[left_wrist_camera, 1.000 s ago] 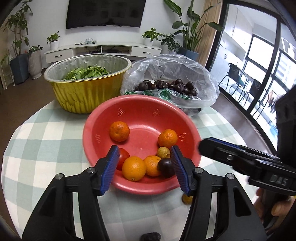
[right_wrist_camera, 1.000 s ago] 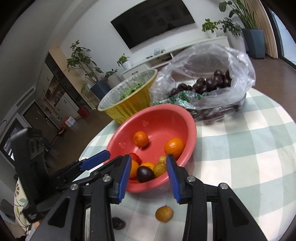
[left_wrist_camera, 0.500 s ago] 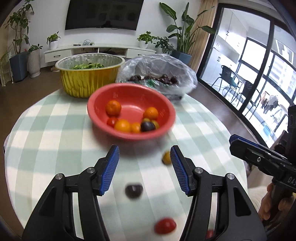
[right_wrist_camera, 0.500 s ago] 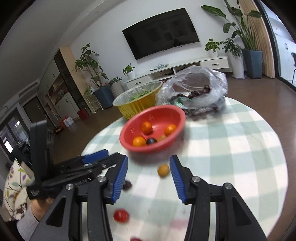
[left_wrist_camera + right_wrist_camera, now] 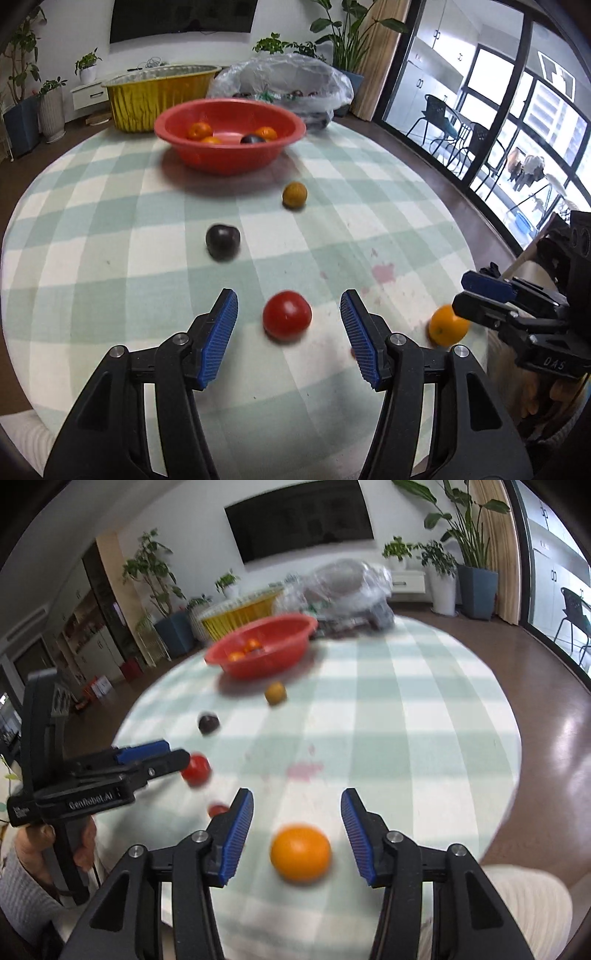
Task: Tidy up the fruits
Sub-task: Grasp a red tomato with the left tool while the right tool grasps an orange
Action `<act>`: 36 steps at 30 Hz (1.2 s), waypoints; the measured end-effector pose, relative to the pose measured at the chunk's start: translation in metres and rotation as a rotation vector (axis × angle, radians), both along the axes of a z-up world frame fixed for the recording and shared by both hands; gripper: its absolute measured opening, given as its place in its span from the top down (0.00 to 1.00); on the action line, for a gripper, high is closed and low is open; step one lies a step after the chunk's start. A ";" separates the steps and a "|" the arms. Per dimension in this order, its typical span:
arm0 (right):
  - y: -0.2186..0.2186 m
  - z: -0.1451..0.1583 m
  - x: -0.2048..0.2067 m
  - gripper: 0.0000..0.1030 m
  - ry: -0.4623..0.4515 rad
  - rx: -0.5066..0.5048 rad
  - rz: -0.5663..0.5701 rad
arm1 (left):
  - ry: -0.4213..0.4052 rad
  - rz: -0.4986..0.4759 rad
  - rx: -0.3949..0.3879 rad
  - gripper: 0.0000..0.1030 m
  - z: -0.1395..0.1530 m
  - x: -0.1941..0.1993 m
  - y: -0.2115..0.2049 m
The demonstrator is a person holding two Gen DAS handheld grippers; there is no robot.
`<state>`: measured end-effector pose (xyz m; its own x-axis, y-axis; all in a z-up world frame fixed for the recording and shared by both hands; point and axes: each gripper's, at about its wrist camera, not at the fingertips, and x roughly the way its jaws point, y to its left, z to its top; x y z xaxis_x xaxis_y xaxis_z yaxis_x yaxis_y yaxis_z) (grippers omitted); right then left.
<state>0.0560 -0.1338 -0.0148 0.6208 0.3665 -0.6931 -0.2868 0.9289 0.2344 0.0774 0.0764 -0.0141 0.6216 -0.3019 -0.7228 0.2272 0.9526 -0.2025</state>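
**Mia:** Where is the fruit?

**Ben:** A red tomato (image 5: pixel 287 315) lies on the table, right in front of the left gripper (image 5: pixel 289 325), between its two blue fingers. An orange (image 5: pixel 300 852) lies the same way in front of the right gripper (image 5: pixel 297 830). Both grippers are wide open and hold nothing.

**Mia:** How should they grab?

**Ben:** I think go slow. Round fruit rolls. Push forward until the fruit sits in the middle of the fingers, then squeeze softly. The tomato is soft, so be gentle.

**Mia:** What lies farther away?

**Ben:** A dark plum (image 5: pixel 222 240), then a small yellow fruit (image 5: pixel 294 195), then the red bowl (image 5: pixel 229 147) with more fruit inside.

**Mia:** Do both cameras see the same?

**Ben:** No. Only the right camera shows another small red fruit (image 5: pixel 218 808) by its left finger.
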 end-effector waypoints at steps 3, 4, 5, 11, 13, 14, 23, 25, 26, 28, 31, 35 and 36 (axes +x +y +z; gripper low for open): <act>0.002 -0.005 -0.002 0.49 0.024 -0.023 0.003 | 0.013 0.004 0.011 0.45 -0.007 0.001 -0.003; 0.004 -0.007 -0.002 0.49 0.026 -0.036 0.003 | 0.014 0.001 0.013 0.45 -0.008 0.002 -0.004; 0.005 -0.008 -0.003 0.49 0.030 -0.044 0.004 | 0.013 -0.001 0.019 0.45 -0.008 0.001 -0.005; 0.008 -0.017 -0.002 0.49 0.061 -0.080 0.006 | 0.021 0.002 0.042 0.45 -0.013 0.008 -0.009; 0.008 -0.017 -0.002 0.49 0.063 -0.083 0.003 | 0.028 0.004 0.043 0.45 -0.015 0.010 -0.009; 0.009 -0.017 -0.002 0.49 0.064 -0.086 0.004 | 0.029 0.004 0.044 0.45 -0.016 0.011 -0.009; 0.012 -0.020 0.000 0.52 0.078 -0.106 0.005 | 0.042 0.014 0.039 0.45 -0.021 0.017 -0.008; 0.012 -0.020 0.000 0.53 0.080 -0.106 0.006 | 0.047 0.016 0.036 0.45 -0.023 0.018 -0.007; 0.012 -0.021 0.000 0.55 0.082 -0.105 0.009 | 0.050 0.014 0.034 0.45 -0.024 0.018 -0.007; 0.012 -0.019 -0.001 0.58 0.078 -0.105 0.013 | 0.050 0.017 0.033 0.45 -0.024 0.019 -0.007; 0.014 -0.019 -0.002 0.60 0.078 -0.103 0.019 | 0.046 0.009 0.028 0.45 -0.024 0.019 -0.008; 0.014 -0.019 -0.002 0.60 0.079 -0.102 0.019 | 0.044 0.008 0.032 0.47 -0.025 0.019 -0.009; 0.013 -0.019 -0.002 0.60 0.080 -0.099 0.019 | 0.044 0.004 0.033 0.48 -0.025 0.019 -0.009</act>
<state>0.0538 -0.1204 -0.0340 0.5558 0.3047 -0.7735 -0.2884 0.9433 0.1644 0.0964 0.0672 -0.0390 0.5899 -0.2749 -0.7592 0.2148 0.9598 -0.1806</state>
